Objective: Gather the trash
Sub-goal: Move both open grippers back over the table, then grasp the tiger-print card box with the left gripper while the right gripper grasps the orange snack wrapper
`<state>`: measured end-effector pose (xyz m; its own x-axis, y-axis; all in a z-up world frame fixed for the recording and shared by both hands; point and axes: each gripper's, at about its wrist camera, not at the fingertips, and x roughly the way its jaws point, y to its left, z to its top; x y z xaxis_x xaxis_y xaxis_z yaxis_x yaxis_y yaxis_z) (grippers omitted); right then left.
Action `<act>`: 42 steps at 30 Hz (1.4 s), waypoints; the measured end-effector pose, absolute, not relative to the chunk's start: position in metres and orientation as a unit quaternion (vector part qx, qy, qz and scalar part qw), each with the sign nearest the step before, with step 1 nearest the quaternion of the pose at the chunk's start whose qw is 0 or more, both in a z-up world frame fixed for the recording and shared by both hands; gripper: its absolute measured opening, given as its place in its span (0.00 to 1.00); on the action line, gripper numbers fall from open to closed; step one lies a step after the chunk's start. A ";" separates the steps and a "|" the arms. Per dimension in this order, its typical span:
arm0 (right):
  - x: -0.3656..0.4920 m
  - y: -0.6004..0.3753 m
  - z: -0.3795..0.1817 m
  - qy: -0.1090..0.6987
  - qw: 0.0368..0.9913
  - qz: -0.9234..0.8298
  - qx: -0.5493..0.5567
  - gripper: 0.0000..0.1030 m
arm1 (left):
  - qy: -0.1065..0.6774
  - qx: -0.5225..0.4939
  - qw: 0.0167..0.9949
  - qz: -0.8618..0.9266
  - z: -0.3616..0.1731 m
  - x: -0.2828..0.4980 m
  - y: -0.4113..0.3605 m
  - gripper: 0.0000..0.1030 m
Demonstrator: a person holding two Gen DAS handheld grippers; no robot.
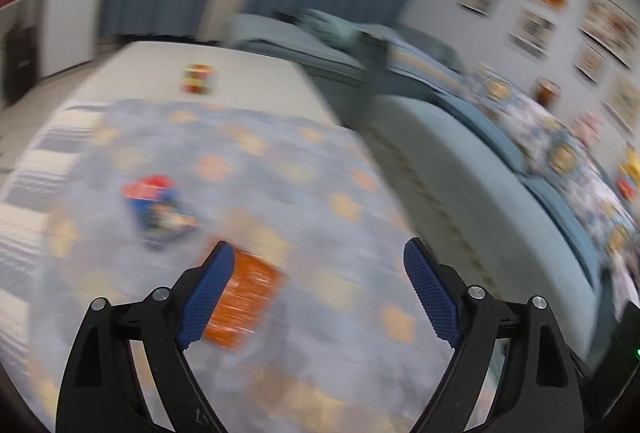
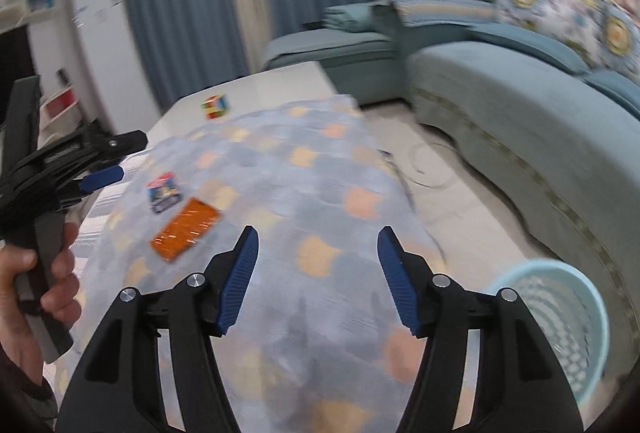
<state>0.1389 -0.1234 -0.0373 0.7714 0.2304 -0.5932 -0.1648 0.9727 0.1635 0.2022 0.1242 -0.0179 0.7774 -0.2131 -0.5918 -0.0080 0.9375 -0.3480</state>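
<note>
An orange wrapper [image 1: 244, 297] lies flat on the patterned cloth [image 1: 320, 169] over the table; it also shows in the right wrist view [image 2: 186, 227]. A blue and red snack packet [image 1: 158, 209] lies just beyond it, and shows too in the right wrist view [image 2: 164, 191]. My left gripper [image 1: 318, 253] is open and empty, its left finger over the orange wrapper's edge; it shows from the side in the right wrist view [image 2: 116, 157]. My right gripper [image 2: 318, 239] is open and empty above the cloth. A light blue basket [image 2: 560, 317] stands on the floor at the lower right.
A coloured puzzle cube [image 2: 215, 106] sits on the bare white far end of the table [image 2: 280, 81]. A teal sofa [image 2: 520, 105] with patterned cushions runs along the right. A white fridge [image 2: 104, 45] and blue curtains stand behind. The left wrist view is motion-blurred.
</note>
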 end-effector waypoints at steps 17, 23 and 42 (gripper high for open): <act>0.200 0.017 -0.100 0.372 0.901 0.225 -0.005 0.57 | 0.426 -0.233 0.872 0.053 -0.112 0.295 0.221 0.85; 0.205 0.026 -0.108 0.392 0.889 0.238 -0.011 0.57 | 0.450 -0.196 0.868 0.082 -0.131 0.311 0.216 0.84; 0.261 0.070 -0.137 0.478 0.849 0.223 0.033 0.76 | 0.431 -0.181 0.883 0.040 -0.117 0.209 0.246 0.63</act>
